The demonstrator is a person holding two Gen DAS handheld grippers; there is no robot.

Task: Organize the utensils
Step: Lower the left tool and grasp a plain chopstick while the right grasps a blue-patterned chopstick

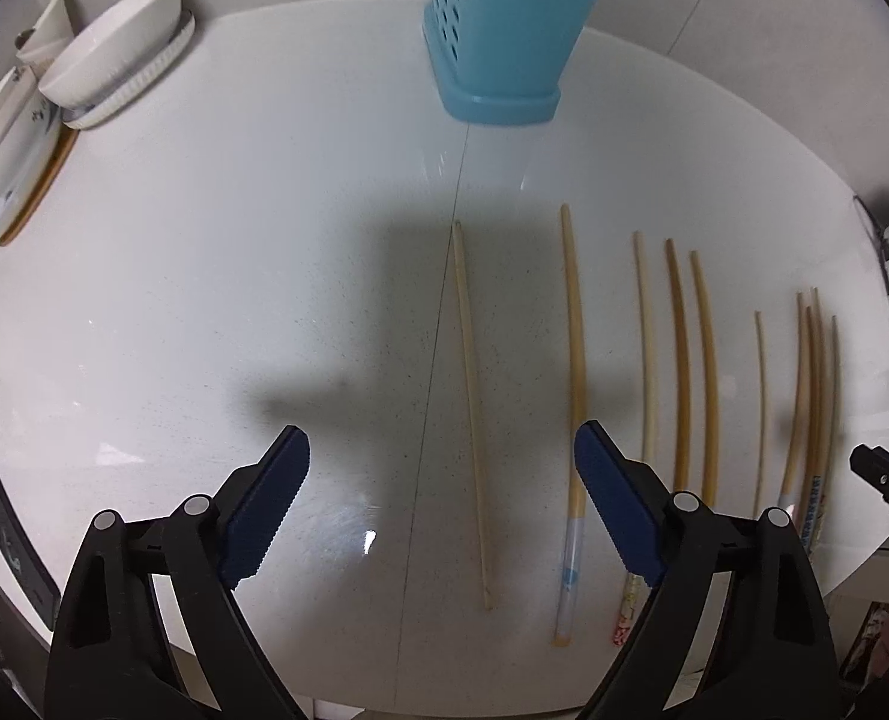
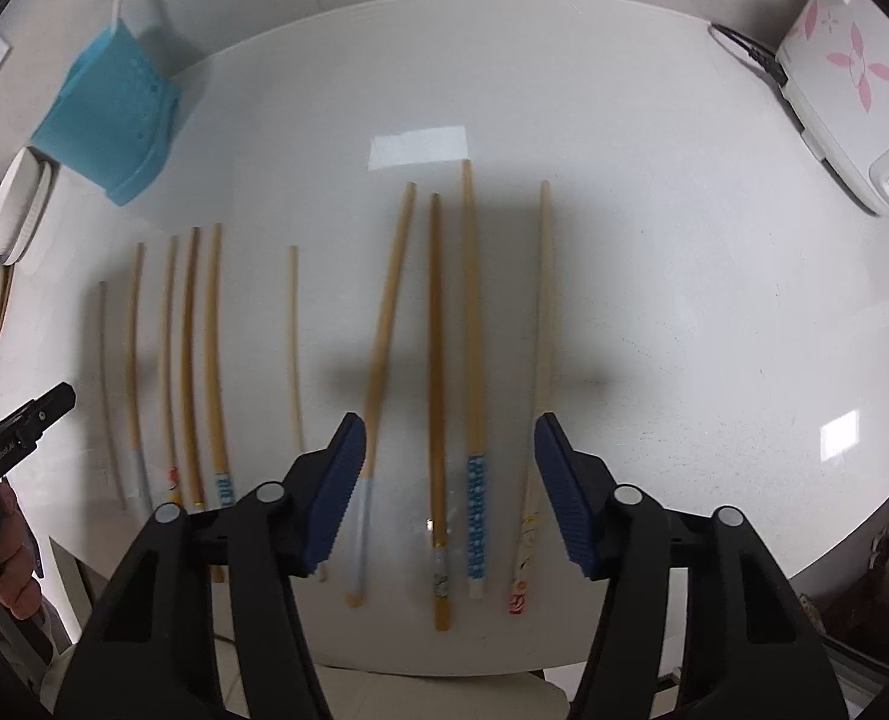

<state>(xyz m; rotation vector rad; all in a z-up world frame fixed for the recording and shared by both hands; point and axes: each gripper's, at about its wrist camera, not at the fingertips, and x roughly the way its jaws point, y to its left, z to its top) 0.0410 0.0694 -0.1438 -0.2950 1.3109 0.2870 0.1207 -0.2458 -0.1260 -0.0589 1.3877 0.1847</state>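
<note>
Several wooden chopsticks lie side by side on the white table (image 1: 204,276), tips pointing away. A blue perforated utensil holder (image 1: 498,30) stands at the far side; it also shows in the right wrist view (image 2: 108,120). My left gripper (image 1: 441,456) is open and empty above a pale chopstick (image 1: 471,396), with a blue-banded chopstick (image 1: 575,360) by its right finger. My right gripper (image 2: 449,450) is open and empty above a dark chopstick (image 2: 437,360) and a blue-patterned chopstick (image 2: 473,360). The left gripper shows at the left edge of the right wrist view (image 2: 24,426).
Stacked white bowls and plates (image 1: 102,60) sit at the far left of the table. A white appliance with pink flowers (image 2: 852,72) stands at the far right with a black cable. A dark flat object (image 1: 12,534) lies at the near left edge.
</note>
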